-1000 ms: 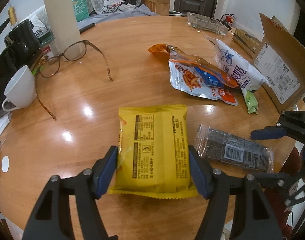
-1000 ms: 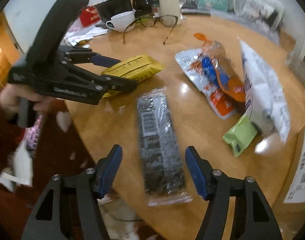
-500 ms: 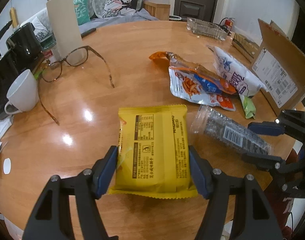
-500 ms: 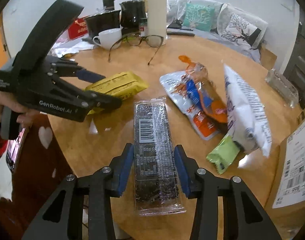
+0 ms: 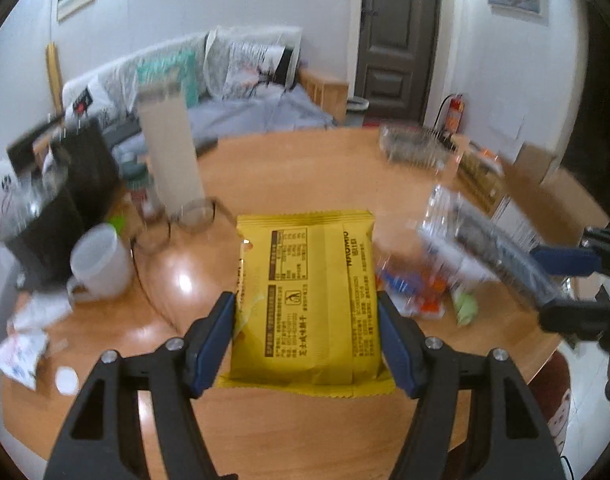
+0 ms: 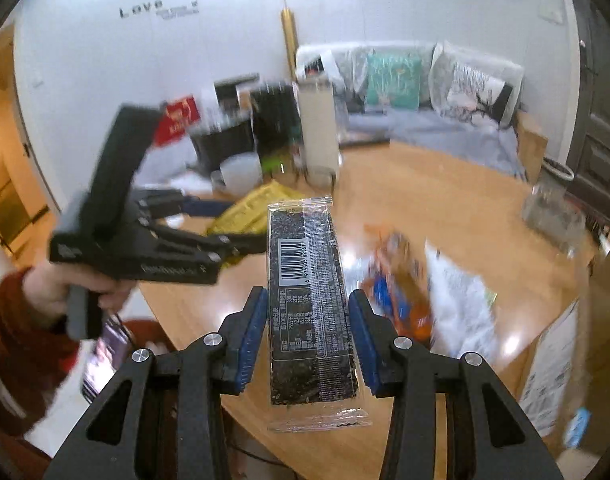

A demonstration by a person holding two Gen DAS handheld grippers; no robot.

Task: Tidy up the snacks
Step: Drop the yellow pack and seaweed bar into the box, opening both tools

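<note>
My left gripper (image 5: 307, 340) is shut on a yellow snack pack (image 5: 307, 296) and holds it lifted above the round wooden table (image 5: 285, 160). My right gripper (image 6: 307, 336) is shut on a long black seaweed pack (image 6: 307, 300) in clear wrap, also lifted off the table. The seaweed pack shows blurred at the right of the left wrist view (image 5: 489, 240). The yellow pack shows behind the left gripper in the right wrist view (image 6: 257, 208). Orange, blue and white snack bags (image 6: 401, 280) and a small green packet (image 5: 465, 306) lie on the table.
A white mug (image 5: 101, 260), glasses (image 5: 185, 224), a tall cream bottle (image 5: 171, 152) and black kettles (image 5: 61, 200) stand at the table's left. An open cardboard box (image 5: 553, 200) stands at the right edge. A glass tray (image 5: 413, 148) sits at the back.
Both grippers have lifted their packs off the table and tilted up, so the room shows. The right gripper closed on the seaweed pack before the lift.
</note>
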